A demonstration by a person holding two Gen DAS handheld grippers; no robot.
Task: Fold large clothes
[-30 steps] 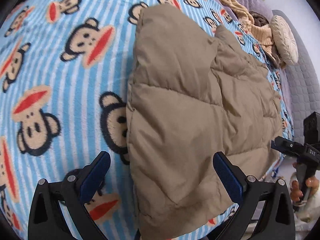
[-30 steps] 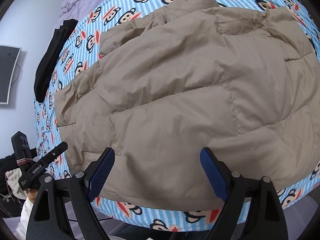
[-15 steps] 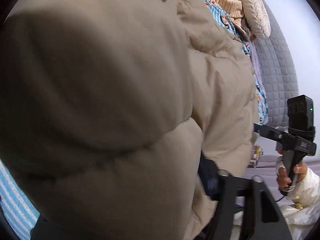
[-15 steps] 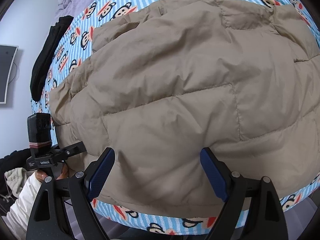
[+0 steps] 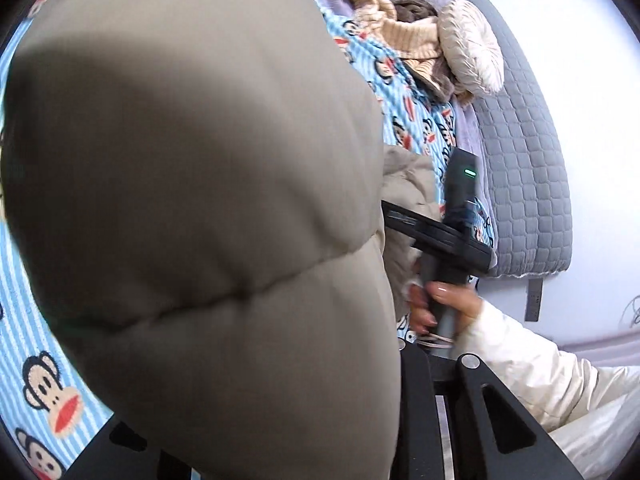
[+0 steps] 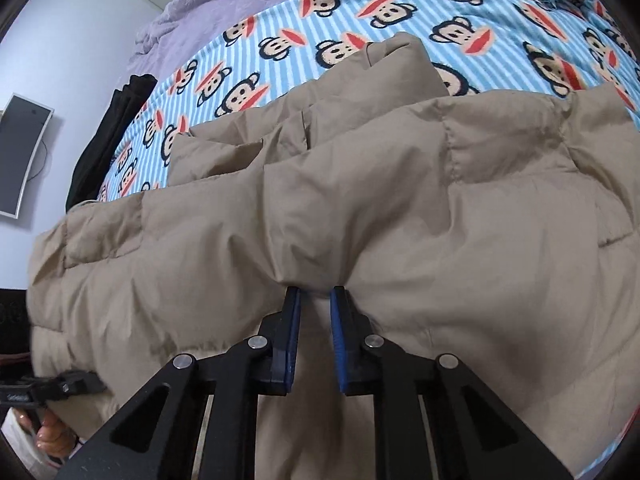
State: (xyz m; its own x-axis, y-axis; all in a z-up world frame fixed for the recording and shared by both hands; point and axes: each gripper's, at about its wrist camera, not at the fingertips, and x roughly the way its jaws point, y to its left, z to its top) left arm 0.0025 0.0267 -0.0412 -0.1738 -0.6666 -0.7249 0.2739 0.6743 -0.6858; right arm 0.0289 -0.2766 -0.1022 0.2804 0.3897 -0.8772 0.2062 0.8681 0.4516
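Note:
A tan puffer jacket [image 6: 440,220] lies spread on a bed covered by a blue striped monkey blanket [image 6: 320,40]. My right gripper [image 6: 314,300] is closing, and its blue pads pinch a bunched fold of the jacket's near edge. In the left wrist view the lifted jacket [image 5: 200,200] bulges close over the camera and hides my left gripper's closing jaws; only one black finger [image 5: 414,372] shows. The fabric hangs from that gripper, raised off the blanket [image 5: 24,320]. The left gripper's tip [image 6: 86,386] also shows at the jacket's left edge.
A pile of knitwear [image 5: 400,28] and a cream cushion [image 5: 472,48] lie by the grey quilted headboard [image 5: 528,168]. A black garment [image 6: 108,136] lies at the bed's left edge, near a wall screen [image 6: 20,152]. A hand [image 5: 444,304] in a white sleeve [image 5: 528,368] holds the right gripper.
My left gripper closed on the jacket's edge and rose with it, so fabric now fills its view. The right jaws went from wide apart to pinching the jacket's near edge.

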